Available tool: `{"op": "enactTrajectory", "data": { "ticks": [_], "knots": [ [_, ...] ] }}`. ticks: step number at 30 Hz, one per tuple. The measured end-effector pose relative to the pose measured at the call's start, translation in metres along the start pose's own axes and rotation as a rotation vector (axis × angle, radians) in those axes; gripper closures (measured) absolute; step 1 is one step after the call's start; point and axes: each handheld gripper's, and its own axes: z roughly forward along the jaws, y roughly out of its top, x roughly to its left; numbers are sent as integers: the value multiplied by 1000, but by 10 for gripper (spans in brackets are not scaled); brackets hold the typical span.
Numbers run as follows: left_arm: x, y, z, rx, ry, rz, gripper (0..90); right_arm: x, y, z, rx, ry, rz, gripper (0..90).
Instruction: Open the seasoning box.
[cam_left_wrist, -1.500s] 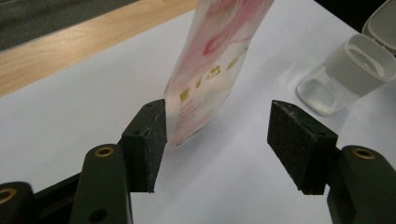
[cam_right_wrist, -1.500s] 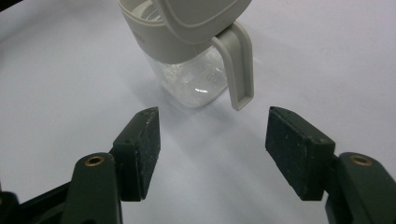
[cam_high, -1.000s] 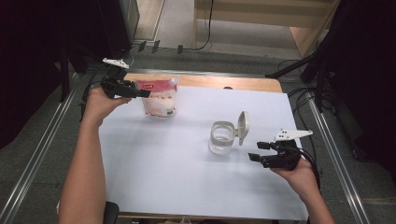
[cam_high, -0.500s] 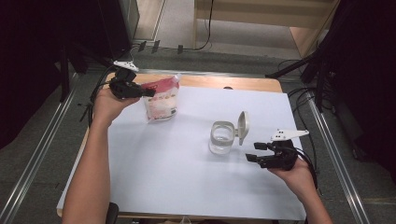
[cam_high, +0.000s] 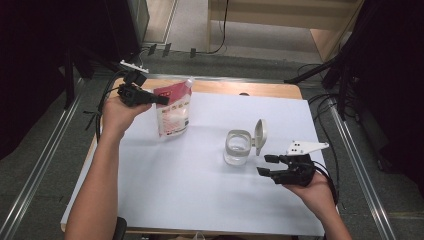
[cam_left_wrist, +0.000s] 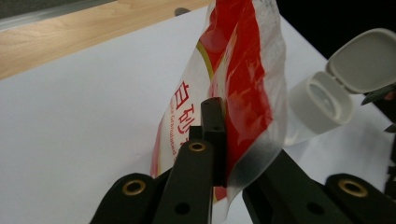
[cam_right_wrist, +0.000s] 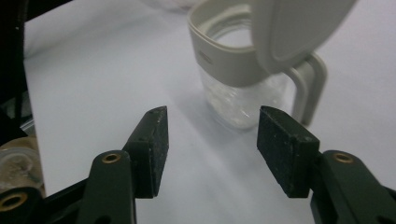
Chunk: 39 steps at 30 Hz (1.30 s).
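Grey carpeted floor (cam_high: 45, 150) around a wooden table (cam_high: 260, 89) under a white sheet (cam_high: 200, 185), metal rails (cam_high: 357, 150) along both sides, black cables (cam_high: 325, 100) trailing, dark curtains (cam_high: 395, 75) flanking, light wooden furniture (cam_high: 320, 30) behind.

In the left gripper view the pouch (cam_left_wrist: 243, 88) runs off the top edge, so its spout end is cut away, and its red lettering is partly covered by the black jaws pinched on its lower edge. Behind it, the jar (cam_left_wrist: 322, 100) is out of focus, its glass body screened by the pouch's clear film. In the right gripper view the jar's flipped-up lid (cam_right_wrist: 299, 28) is cut by the top edge.
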Motion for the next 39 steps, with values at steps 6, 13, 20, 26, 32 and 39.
{"op": "enactTrajectory", "data": {
  "ticks": [6,13,20,26,32,39],
  "knots": [
    [-22,2,-19,-35,-32,-15,900,25,13,5,-35,47,-56,458],
    [-45,2,-30,-38,-20,22,900,55,25,27,-8,85,-100,461],
    [-68,0,-38,-44,-33,66,900,71,31,57,22,98,-129,461],
    [-85,-4,-42,-34,-61,97,900,74,36,81,38,100,-103,475],
    [-102,-7,-42,-31,-65,122,900,73,41,94,58,102,-128,467],
    [-111,-12,-43,-26,-97,116,900,72,47,104,52,106,-116,474]
  ]
}}
